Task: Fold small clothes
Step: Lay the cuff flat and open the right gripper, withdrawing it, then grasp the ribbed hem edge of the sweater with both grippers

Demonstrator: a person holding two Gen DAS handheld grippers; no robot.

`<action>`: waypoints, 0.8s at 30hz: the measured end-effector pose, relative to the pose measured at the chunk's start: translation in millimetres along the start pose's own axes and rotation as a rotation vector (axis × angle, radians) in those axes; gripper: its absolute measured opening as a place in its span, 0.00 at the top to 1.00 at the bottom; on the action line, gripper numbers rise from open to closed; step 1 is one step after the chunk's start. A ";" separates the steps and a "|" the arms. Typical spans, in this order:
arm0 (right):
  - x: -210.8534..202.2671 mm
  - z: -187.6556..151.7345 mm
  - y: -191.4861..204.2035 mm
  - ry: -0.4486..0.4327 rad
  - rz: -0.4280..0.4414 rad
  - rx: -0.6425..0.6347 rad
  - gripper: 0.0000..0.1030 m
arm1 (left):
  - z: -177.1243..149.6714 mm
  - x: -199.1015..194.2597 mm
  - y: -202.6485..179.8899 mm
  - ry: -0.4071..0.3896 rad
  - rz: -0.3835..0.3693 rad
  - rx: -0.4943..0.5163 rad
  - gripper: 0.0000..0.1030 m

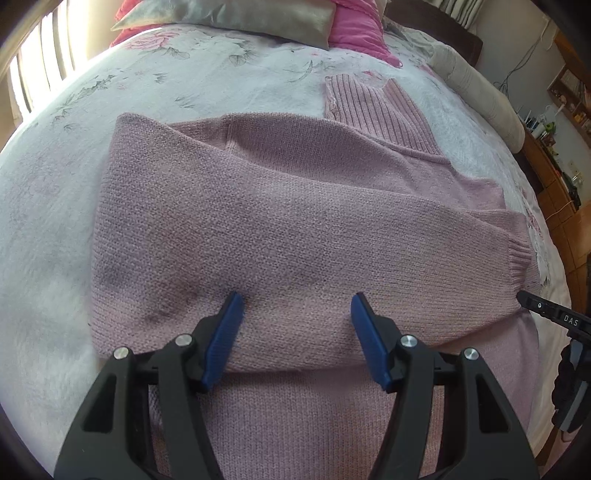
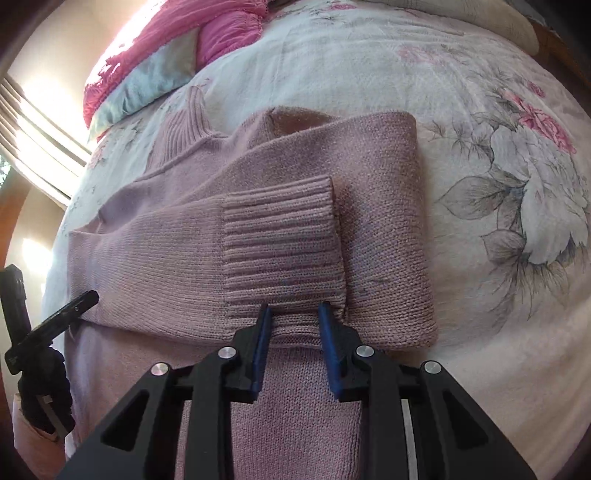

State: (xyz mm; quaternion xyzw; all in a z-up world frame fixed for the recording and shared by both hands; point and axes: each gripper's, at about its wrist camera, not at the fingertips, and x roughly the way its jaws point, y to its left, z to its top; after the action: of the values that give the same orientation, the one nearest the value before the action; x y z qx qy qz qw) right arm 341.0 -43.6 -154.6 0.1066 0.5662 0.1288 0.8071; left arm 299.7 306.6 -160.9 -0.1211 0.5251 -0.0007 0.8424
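A pink knit sweater (image 1: 295,221) lies flat on a floral bedspread (image 1: 184,85), its ribbed turtleneck collar (image 1: 369,107) pointing away. Both sleeves are folded across the chest. In the right wrist view the top sleeve's ribbed cuff (image 2: 280,243) lies over the folded right side. My left gripper (image 1: 295,306) is open wide just above the lower edge of the folded sleeve, with nothing between its blue pads (image 1: 225,339). My right gripper (image 2: 294,314) is open more narrowly at the cuff's near edge, not pinching it. Its tip (image 1: 535,306) shows at the right in the left wrist view.
Pink and grey pillows (image 1: 240,18) lie at the head of the bed. A beige bolster (image 1: 480,92) runs along the far right side, with wooden furniture (image 1: 554,184) beyond it. A bright curtained window (image 2: 37,129) is on the left. Bare bedspread (image 2: 498,221) lies right of the sweater.
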 end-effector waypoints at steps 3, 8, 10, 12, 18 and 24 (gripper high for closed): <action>1.7 0.3 -1.5 0.006 0.005 0.006 0.74 | 0.7 3.6 -2.4 -0.001 0.021 0.018 0.41; 4.4 -0.1 4.1 0.011 -0.037 -0.025 0.74 | 1.3 5.5 -1.9 -0.003 0.027 0.009 0.41; 5.2 -0.5 3.3 0.010 -0.039 -0.016 0.74 | 1.6 5.5 -1.8 0.001 0.028 0.006 0.41; 5.8 0.2 4.8 0.012 -0.044 -0.012 0.74 | 2.0 6.0 -2.6 0.006 0.033 0.010 0.41; -20.4 -2.4 15.0 -0.023 -0.046 -0.062 0.67 | 0.9 -13.7 -2.1 0.002 0.033 -0.032 0.42; -94.7 -65.9 6.5 -0.124 0.018 -0.136 0.50 | -48.6 -85.0 12.9 -0.041 0.014 -0.007 0.41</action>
State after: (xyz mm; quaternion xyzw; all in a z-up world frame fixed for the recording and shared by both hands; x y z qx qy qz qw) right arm 247.6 -66.9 -90.8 0.0646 0.5042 0.1673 0.8448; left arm 216.9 320.1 -108.8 -0.1204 0.5085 0.0097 0.8526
